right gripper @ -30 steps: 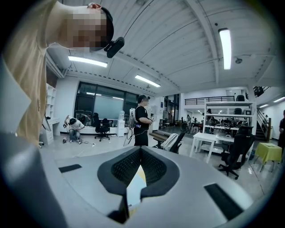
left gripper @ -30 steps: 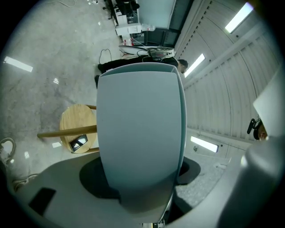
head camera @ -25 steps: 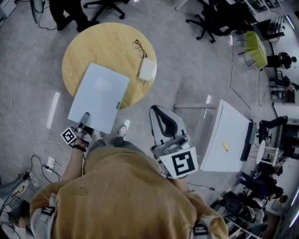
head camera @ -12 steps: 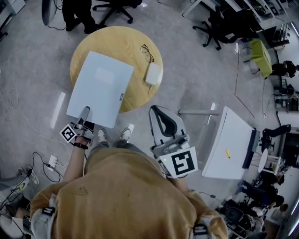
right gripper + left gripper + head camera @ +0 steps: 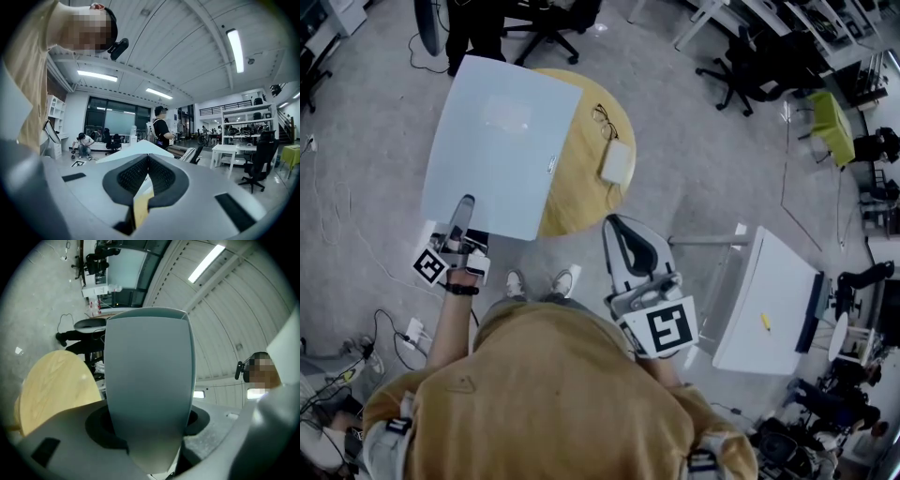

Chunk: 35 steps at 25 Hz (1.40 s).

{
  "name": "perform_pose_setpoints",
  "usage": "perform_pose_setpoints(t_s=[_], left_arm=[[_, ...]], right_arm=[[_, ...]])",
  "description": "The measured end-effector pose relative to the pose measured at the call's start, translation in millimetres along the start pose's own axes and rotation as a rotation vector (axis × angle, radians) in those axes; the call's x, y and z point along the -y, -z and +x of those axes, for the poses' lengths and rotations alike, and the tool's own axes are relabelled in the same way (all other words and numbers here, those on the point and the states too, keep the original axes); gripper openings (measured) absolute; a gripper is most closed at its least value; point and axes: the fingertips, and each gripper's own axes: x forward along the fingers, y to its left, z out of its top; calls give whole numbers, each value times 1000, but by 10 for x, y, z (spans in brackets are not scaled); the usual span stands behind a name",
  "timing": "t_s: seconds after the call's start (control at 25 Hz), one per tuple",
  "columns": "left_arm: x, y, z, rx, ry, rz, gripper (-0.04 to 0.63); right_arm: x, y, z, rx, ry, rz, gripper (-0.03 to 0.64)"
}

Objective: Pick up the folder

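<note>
Round table (image 5: pixel 581 192): glasses (image 5: pixel 605 119), white case (image 5: pixel 617 161) perhaps; folder (image 5: pixel 502 141) screens left side.

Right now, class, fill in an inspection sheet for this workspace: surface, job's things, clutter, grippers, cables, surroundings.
Surface: round wooden table, left part hidden by the folder.
Job's things: pale blue folder, gripped at its near corner, over the table.
Clutter: glasses and a small white case on the table's right side.
Grippers: left gripper shut on the folder; right gripper shut, empty.
Cables: thin cable and power strip on the floor, left.
Surroundings: white desk at right, office chairs, a person standing beyond the table.
</note>
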Motion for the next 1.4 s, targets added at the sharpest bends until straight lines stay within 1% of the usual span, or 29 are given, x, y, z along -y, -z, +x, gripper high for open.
perform_pose_setpoints(t_s=[0.24, 0.48, 0.64, 0.8, 0.92, 1.12, 1.24, 1.4], left_arm=[[787, -373, 258, 67, 119, 106, 276], [1435, -783, 318, 156, 195, 181, 275], [1793, -986, 313, 210, 250, 231, 275], [2069, -1082, 321, 250, 292, 284, 275], [2279, -1162, 300, 273, 308, 329, 275], [2555, -1279, 240, 298, 311, 438, 275], [2591, -1285, 212, 313, 313, 467, 275], [2637, -1223, 189, 319, 296, 501, 275]], right_arm=[[18, -133, -28, 37, -9, -2, 0], [19, -383, -4, 105, 7, -2, 0], [39, -430, -21, 124, 0, -20, 0], [126, -478, -49, 153, 5, -20, 0], [169, -554, -53, 177, 11, -29, 0], [183, -656, -24, 206, 16, -38, 0], [201, -664, -5, 219, 13, -52, 0], [254, -697, -70, 242, 9, -52, 0]])
